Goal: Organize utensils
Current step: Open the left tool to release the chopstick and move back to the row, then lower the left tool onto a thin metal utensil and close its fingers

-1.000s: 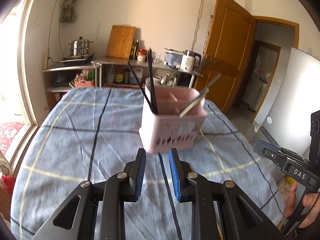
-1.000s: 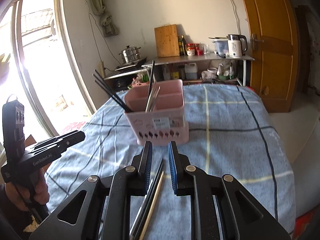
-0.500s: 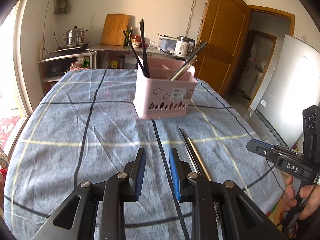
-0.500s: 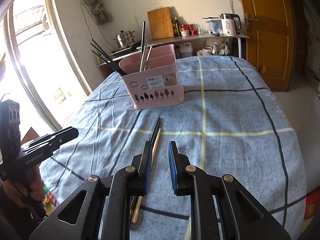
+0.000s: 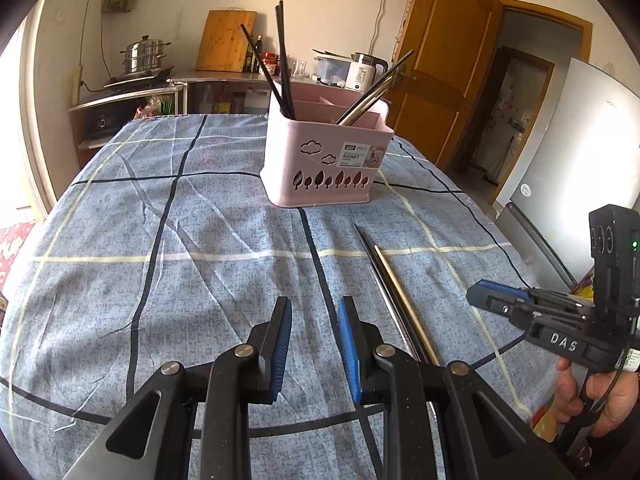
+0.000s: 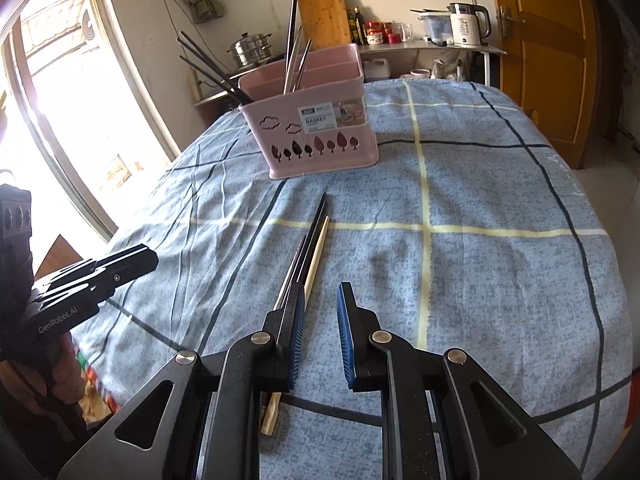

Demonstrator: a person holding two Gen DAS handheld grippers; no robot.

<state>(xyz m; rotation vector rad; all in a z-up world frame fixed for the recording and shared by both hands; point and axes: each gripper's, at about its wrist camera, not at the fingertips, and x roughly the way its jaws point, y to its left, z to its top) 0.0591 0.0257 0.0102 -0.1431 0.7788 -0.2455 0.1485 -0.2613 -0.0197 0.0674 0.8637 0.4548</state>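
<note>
right tongs: narrowly parted, nothing being held, being aimed just right of loose chopsticks for pickup.
left tongs: narrow gap, empty, being kept over bare cloth.
loose chopsticks: lying bundled on table, near basket.
basket: sorted chopsticks being kept upright in compartments.

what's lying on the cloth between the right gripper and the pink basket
A few loose chopsticks, dark ones and a pale one side by side, lie on the tablecloth between the right gripper and the pink basket. The right wrist view shows it best.
</note>
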